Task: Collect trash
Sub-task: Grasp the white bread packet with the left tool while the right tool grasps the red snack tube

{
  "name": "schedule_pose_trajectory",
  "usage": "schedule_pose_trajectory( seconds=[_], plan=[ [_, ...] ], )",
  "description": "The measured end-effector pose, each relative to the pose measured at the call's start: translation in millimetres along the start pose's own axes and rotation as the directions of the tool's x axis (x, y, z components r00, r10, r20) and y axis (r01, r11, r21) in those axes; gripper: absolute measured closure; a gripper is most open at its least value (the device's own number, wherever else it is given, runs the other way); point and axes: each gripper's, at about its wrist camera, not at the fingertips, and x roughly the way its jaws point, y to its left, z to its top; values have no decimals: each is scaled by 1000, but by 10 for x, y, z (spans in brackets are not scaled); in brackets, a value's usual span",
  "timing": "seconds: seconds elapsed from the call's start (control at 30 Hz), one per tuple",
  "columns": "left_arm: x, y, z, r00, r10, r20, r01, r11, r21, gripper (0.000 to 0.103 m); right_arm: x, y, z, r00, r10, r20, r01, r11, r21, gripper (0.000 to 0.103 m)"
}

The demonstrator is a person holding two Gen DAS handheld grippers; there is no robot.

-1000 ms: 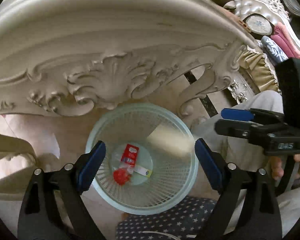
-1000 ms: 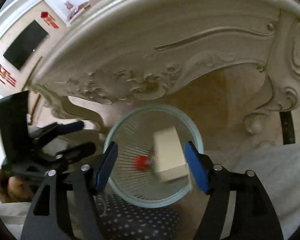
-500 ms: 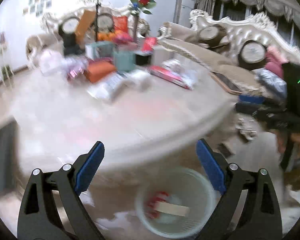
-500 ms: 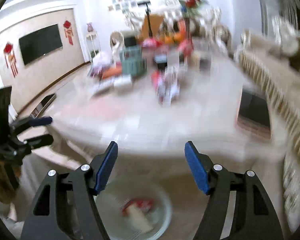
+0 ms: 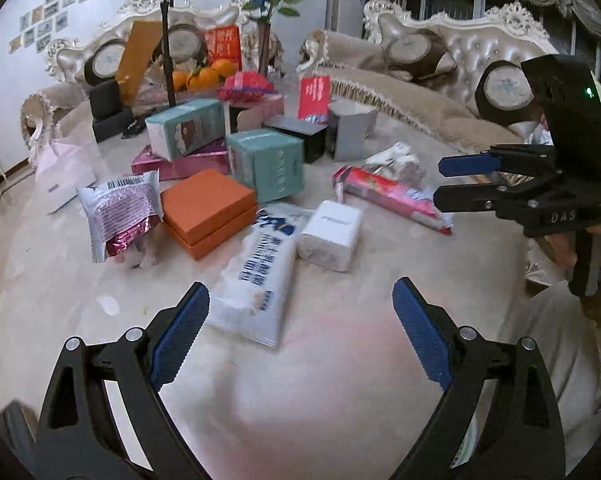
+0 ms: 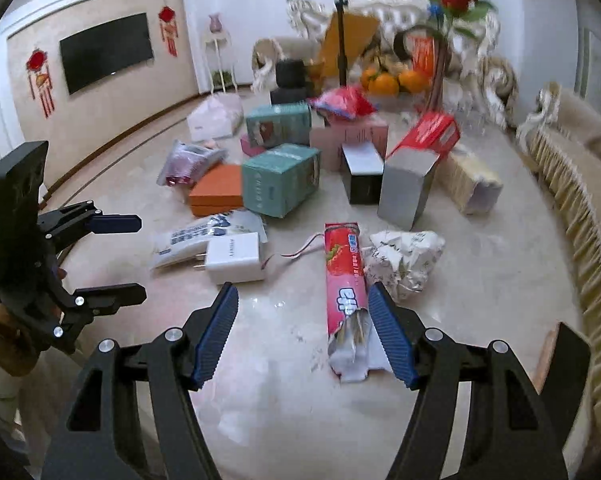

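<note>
Both my left gripper (image 5: 300,336) and right gripper (image 6: 302,334) gape wide and empty, and the torn pink foil wrapper (image 6: 346,292) near my right one risks spilling crumbs if pinched at its open end.

Orange box (image 5: 208,211), teal box (image 5: 266,165) w/ white print, pink strawberry-print wrapper (image 6: 345,276), white pack (image 5: 330,234).

both grippers (image 5: 300,332) (image 6: 302,332) are black-framed with ribbed blue pads and silver screws (one stamped "das").

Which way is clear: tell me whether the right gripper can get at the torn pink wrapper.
Probably yes. The right gripper is open and empty, and the torn pink wrapper lies flat just ahead, its ripped end beside the right finger. Only the crumpled paper crowds one side.
</note>
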Motion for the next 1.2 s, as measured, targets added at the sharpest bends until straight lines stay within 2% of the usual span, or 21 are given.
schedule_pose_trajectory(
  seconds=[0.03,0.1,0.2,0.33,0.4,0.5,0.67,0.77,0.83,0.97,1.03,1.07,1.1,1.2],
  plan=[
    [57,30,7,1000,1,-15,-1,1000,2,12,64,-25,-8,1000,7,-18,-7,1000,12,46],
    [124,77,16,999,-13,-31,13,1000,-1,12,131,-55,-25,999,12,-45,-12,1000,22,49],
    [193,127,50,998,-37,-45,37,999,-3,12,205,-71,-35,998,-11,-64,12,1000,13,49],
    [295,167,145,996,-41,-74,41,999,-2,12,275,-109,2,997,-1,-75,2,1000,17,49],
    [359,173,195,995,-22,-97,25,999,27,12,302,-121,20,997,-2,-79,4,1000,14,49],
    [451,143,236,989,12,-150,4,994,106,12,344,-128,41,996,3,-91,-2,1000,13,57],
    [569,97,275,977,35,-209,10,978,209,12,452,-152,75,994,-10,-104,11,1000,2,57],
    [626,71,324,976,33,-213,11,979,203,12,528,-121,68,993,-26,-113,24,1000,-19,57],
    [662,59,338,976,40,-213,-1,984,178,12,522,-121,65,994,-34,-108,33,999,-11,64],
    [665,112,322,976,22,-214,-1,995,99,13,461,-176,23,994,-26,-106,28,999,16,70],
    [642,128,293,978,10,-208,7,997,80,17,406,-202,-27,994,-30,-101,33,999,27,74],
    [615,114,278,980,7,-201,9,997,82,23,372,-217,-62,995,-33,-97,36,999,34,76],
    [586,87,264,981,2,-194,15,996,89,35,351,-223,-82,995,-31,-93,35,999,39,76],
    [538,48,247,982,1,-191,18,995,97,50,300,-236,-132,996,-22,-82,26,998,54,76]
  ],
)
